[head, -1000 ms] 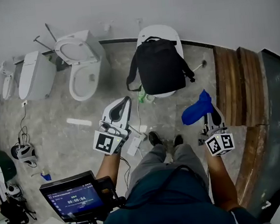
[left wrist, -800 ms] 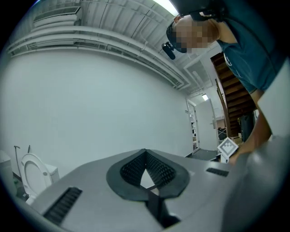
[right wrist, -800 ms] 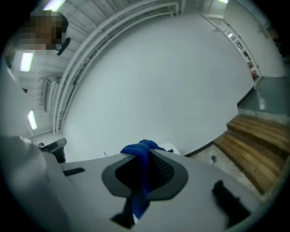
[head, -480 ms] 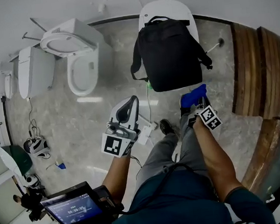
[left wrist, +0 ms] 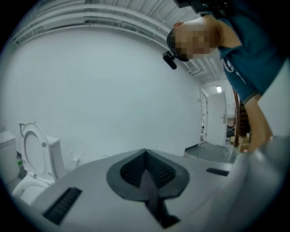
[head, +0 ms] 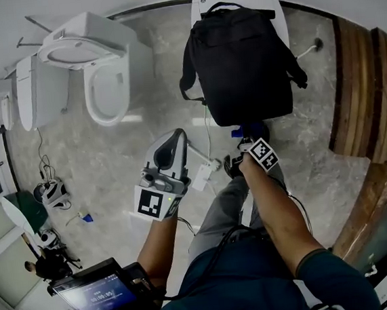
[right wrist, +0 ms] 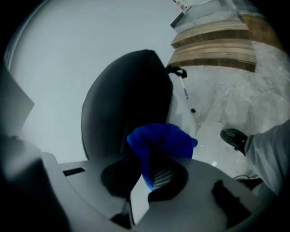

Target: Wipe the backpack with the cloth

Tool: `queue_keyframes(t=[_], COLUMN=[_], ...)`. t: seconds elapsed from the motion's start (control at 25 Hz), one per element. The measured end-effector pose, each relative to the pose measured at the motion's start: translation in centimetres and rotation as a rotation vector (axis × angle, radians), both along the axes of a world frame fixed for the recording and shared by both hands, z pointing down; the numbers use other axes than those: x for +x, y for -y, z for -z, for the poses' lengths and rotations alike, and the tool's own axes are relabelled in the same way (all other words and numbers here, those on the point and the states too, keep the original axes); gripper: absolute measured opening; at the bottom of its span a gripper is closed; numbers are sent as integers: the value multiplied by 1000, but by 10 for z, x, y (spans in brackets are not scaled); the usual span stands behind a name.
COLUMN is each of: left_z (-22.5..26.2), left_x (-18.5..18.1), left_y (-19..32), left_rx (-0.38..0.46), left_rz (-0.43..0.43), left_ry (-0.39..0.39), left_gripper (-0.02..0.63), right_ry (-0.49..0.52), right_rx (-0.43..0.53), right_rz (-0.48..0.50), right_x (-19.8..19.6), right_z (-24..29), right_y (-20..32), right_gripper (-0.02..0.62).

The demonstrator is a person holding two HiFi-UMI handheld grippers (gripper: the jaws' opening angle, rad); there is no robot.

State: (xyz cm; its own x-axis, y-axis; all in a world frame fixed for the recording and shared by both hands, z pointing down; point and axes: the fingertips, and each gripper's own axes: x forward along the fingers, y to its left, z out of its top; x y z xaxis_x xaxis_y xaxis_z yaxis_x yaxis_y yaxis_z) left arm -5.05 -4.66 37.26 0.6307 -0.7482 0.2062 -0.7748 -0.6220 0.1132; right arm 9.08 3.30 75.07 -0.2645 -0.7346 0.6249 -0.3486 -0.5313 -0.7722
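The right gripper (head: 248, 137) has swung in from the right, where it hung well apart from the backpack (head: 242, 57), and now sits at the backpack's near bottom edge. The cloth (right wrist: 161, 140) in its jaws, earlier in plain sight in the head view, now shows there only as a blue scrap against the backpack. The person (head: 259, 274) has stepped closer to it.
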Motion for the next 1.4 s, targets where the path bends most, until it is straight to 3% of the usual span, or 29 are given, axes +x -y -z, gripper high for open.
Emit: queue_keyframes(t=[0.12, 0.2, 0.4, 0.48, 0.6, 0.76, 0.84, 0.96, 1.08, 1.24, 1.4], left_z=[-8, -10, -7, -7, -9, -9, -9, -11, -11, -7, -8], left_x=[7, 13, 19, 19, 20, 23, 23, 22, 22, 19, 22], left_y=[2, 4, 11, 13, 14, 15, 17, 19, 20, 20, 20], left_rx=[-17, -23, -19, -17, -25, -28, -28, -32, -30, -25, -28], left_rz=[-13, -19, -27, -26, -20, -26, -27, -20, -20, -12, -16], left_ry=[-2, -8, -17, -21, -25, -21, -16, -15, -16, -30, -31], left_gripper=[5, 5, 5, 5, 5, 5, 5, 5, 5, 5, 5], right_ry=[81, 78, -172, -258, -276, -228, -174, -117, -161, -277, -240], right_rx=[77, 77, -9, -2, 39, 132, 144, 121, 92, 9, 30], right_rz=[229, 300, 323, 412, 591, 814, 832, 808, 801, 688, 726], right_x=[-44, -45, 40, 58, 31, -55, -91, -108, -82, -18, -42], right_z=[11, 11, -13, -17, -16, 3, 12, 14, 3, -13, -4], right_y=[3, 5, 5, 7, 3, -3, 0, 3, -2, -6, -2], right_gripper=[23, 23, 23, 23, 23, 23, 23, 23, 23, 23, 23])
